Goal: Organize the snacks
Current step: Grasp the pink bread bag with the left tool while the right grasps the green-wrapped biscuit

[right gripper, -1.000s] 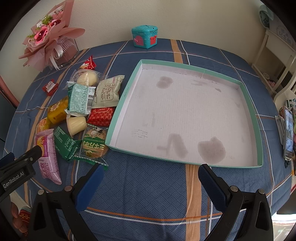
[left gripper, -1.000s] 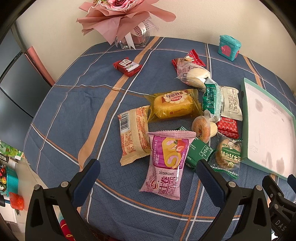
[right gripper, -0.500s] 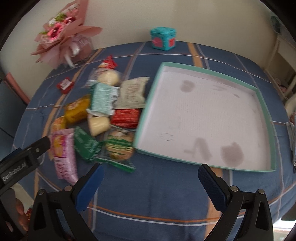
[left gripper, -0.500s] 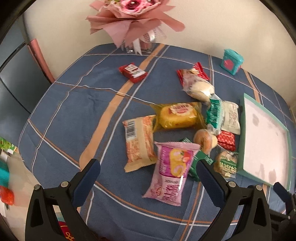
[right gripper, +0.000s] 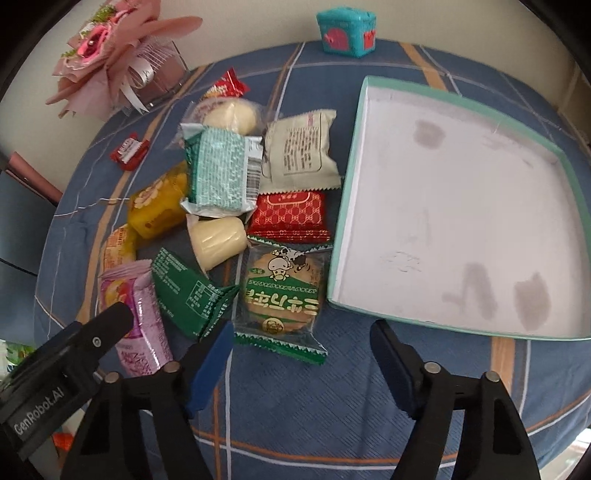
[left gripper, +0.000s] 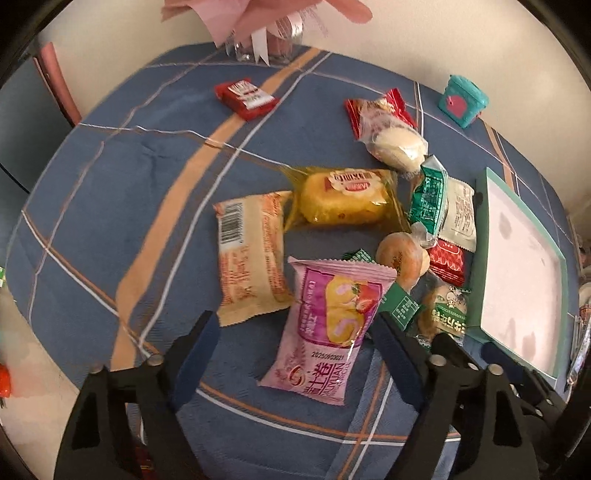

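Observation:
Several wrapped snacks lie in a pile on the blue checked tablecloth, left of a shallow teal-rimmed tray [right gripper: 343,206] with a bare white floor. My left gripper [left gripper: 295,332] hangs over the pink roll-cake pack [left gripper: 325,325], which lies between its closing jaws; the pads are not pressing it. My right gripper [right gripper: 301,336] hovers at the near end of the green mushroom biscuit pack [right gripper: 282,291], its jaws closing, with only the pack's lower edge between the fingertips. The tray's rim [left gripper: 480,236] shows at the right of the left wrist view.
A yellow cake pack [left gripper: 343,199], a beige pack [left gripper: 251,258] and a red pack [left gripper: 245,98] lie further out. A pink bouquet [right gripper: 110,62] and a small teal box [right gripper: 347,33] stand at the table's far edge. The left gripper's body [right gripper: 66,354] sits beside the right one.
Both grippers have come down and closer to the snack pile, and their jaws have narrowed. The right view has swung left, from the tray toward the biscuit pack.

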A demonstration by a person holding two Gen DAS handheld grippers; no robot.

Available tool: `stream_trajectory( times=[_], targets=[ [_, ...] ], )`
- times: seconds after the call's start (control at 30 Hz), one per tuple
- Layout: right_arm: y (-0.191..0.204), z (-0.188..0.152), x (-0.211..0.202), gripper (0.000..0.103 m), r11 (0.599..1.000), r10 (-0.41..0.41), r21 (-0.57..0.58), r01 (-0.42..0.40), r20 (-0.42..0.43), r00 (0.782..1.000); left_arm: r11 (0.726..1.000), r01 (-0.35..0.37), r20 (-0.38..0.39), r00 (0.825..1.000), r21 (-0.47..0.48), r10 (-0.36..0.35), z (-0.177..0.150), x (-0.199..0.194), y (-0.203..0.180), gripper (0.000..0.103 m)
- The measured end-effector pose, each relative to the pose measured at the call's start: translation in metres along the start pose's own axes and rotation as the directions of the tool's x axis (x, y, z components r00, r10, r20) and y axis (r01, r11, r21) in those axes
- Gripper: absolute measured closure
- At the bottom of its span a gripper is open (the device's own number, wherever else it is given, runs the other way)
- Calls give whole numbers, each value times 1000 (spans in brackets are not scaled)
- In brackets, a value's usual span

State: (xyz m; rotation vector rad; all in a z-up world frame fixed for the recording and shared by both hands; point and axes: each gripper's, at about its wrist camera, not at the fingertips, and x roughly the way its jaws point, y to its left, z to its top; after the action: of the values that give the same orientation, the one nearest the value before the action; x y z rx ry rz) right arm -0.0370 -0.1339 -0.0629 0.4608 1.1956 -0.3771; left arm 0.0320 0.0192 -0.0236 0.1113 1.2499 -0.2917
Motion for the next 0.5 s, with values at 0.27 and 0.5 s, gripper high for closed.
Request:
stream_trajectory(
  times=[0.27,0.5],
  targets=[
    [10,9,19,38,1000,-9,-15,9,-23,1000,999,38,-31,999,-12,-39,8,16,-2,34],
    [28,16,32,40,997,-44,-59,43,-21,999,998,50,-56,997,-29,-51,15,30,0,41]
  ],
)
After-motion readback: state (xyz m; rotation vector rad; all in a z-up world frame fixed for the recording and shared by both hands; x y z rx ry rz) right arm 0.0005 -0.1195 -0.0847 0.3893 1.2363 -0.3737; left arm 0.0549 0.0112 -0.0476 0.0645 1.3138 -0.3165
